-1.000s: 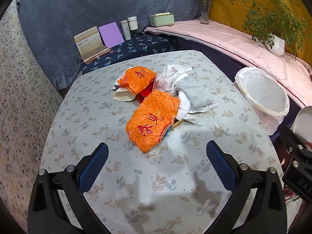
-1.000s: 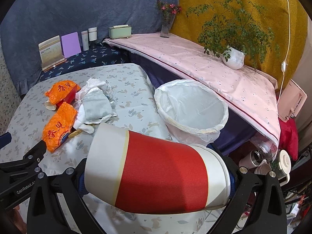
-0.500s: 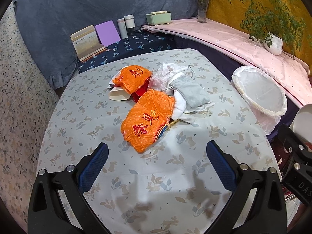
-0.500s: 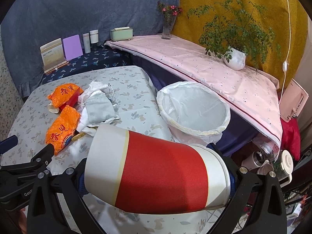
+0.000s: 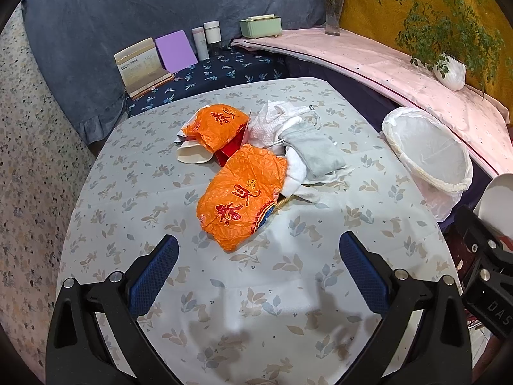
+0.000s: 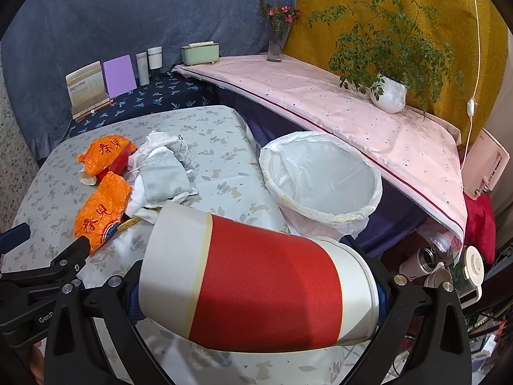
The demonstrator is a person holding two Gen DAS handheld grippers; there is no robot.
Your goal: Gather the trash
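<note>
My right gripper [image 6: 256,292] is shut on a red and white paper cup [image 6: 256,282], held on its side above the table's near right corner, short of the white-lined trash bin [image 6: 320,183]. My left gripper [image 5: 256,276] is open and empty above the table, just short of the near orange wrapper [image 5: 243,199]. Behind that wrapper lie a second orange wrapper [image 5: 218,125], a white paper cup on its side [image 5: 192,155], a red scrap and crumpled white and grey tissues [image 5: 304,150]. The bin [image 5: 426,157] stands off the table's right edge.
The table [image 5: 144,192] has a pale leaf-print cloth. Behind it a dark blue shelf holds a card stand [image 5: 141,67], a purple card, two small bottles and a green box [image 5: 259,25]. A pink-covered ledge to the right carries a vase and a potted plant [image 6: 388,93].
Both grippers have drawn back and risen slightly, so the table and bin appear a little farther away. The cup stays held in the right gripper. The trash has not moved.
</note>
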